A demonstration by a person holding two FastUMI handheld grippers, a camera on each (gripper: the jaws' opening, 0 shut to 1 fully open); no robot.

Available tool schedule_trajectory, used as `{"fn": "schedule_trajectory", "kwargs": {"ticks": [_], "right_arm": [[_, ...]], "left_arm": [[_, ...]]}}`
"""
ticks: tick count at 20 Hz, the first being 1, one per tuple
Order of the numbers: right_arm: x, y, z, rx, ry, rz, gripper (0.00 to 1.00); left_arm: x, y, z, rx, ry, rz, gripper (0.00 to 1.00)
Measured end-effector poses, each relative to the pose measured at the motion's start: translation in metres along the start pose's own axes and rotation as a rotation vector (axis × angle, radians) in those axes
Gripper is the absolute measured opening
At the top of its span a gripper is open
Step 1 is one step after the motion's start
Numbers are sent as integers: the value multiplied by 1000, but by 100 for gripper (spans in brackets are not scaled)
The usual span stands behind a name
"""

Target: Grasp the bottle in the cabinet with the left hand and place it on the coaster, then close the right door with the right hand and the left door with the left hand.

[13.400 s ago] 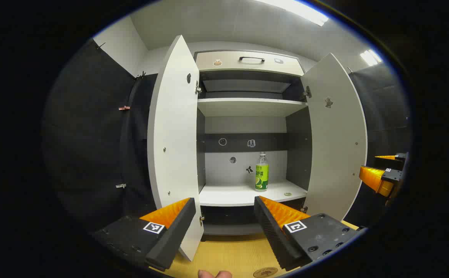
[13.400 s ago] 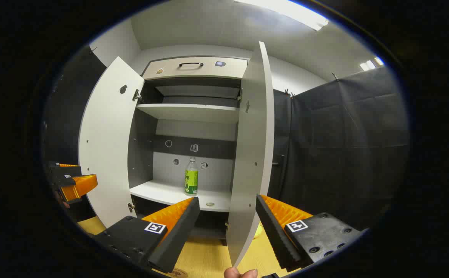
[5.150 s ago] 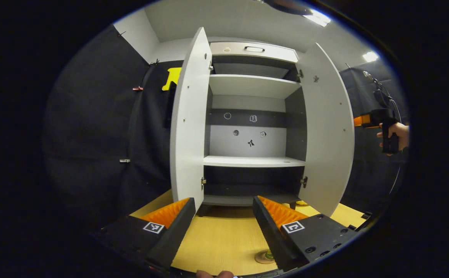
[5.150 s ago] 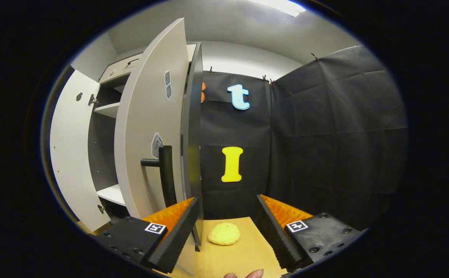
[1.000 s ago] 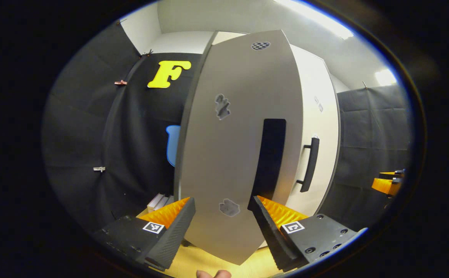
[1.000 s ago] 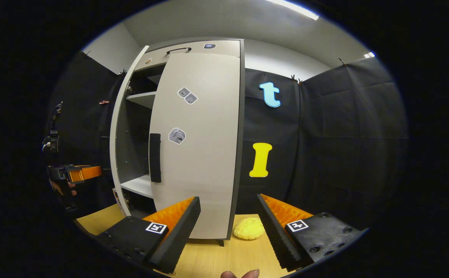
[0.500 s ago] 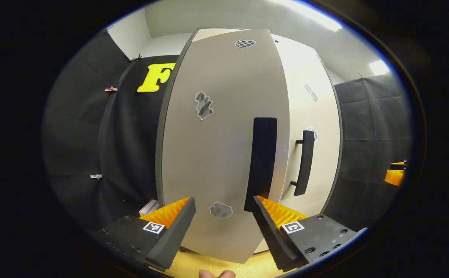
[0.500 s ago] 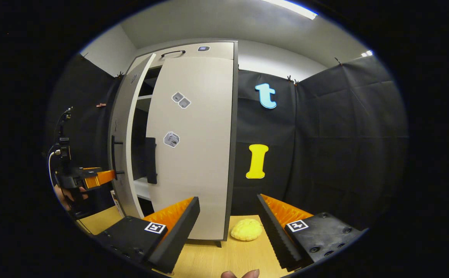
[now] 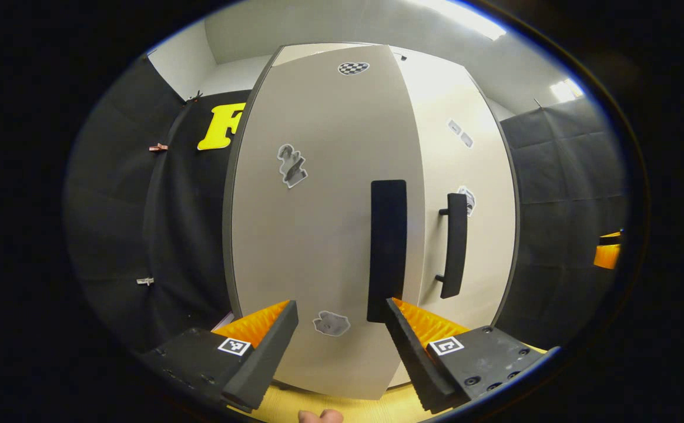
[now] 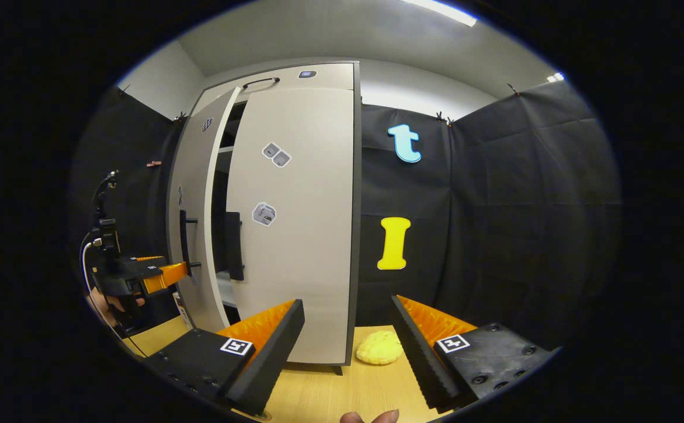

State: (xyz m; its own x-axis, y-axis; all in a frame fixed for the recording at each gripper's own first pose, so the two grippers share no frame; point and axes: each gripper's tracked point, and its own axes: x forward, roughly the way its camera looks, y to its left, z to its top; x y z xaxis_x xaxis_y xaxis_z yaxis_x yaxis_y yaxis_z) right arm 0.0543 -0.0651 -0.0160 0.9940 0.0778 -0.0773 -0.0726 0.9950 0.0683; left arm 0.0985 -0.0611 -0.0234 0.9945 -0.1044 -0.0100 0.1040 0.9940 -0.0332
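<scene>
Grey-white, the left door (image 9: 318, 223) stands close in front of the left tongs (image 9: 339, 346), whose jaws are wide apart and hold nothing; its black handle (image 9: 387, 249) is at about 1 o'clock from them. In the right gripper view a narrow gap is between this door (image 10: 192, 223) and the right door (image 10: 301, 235), which lies flat to the cabinet. The right tongs (image 10: 348, 352) are also spread wide and empty, above the wooden counter (image 10: 342, 388), with a yellow sponge (image 10: 379, 347) at 12 o'clock. I cannot see the bottle or the coaster.
</scene>
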Motion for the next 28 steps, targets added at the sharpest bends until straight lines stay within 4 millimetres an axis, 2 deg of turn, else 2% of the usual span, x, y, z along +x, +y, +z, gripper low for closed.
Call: {"fn": "schedule_trajectory", "kwargs": {"ticks": [7,15,20,28], "right_arm": [[-6,4,8,-2,-14,-2,97],[-8,19,25,9,-37,-4,97],[-11,21,26,6,-32,-46,97],[-18,34,29,-1,-37,-51,97]], "left_arm": [[-38,7,12,-2,-6,2,94],[-93,18,35,-26,-18,21,94],[-121,26,45,-18,-35,32,95],[-155,34,39,-30,-27,32,95]]}}
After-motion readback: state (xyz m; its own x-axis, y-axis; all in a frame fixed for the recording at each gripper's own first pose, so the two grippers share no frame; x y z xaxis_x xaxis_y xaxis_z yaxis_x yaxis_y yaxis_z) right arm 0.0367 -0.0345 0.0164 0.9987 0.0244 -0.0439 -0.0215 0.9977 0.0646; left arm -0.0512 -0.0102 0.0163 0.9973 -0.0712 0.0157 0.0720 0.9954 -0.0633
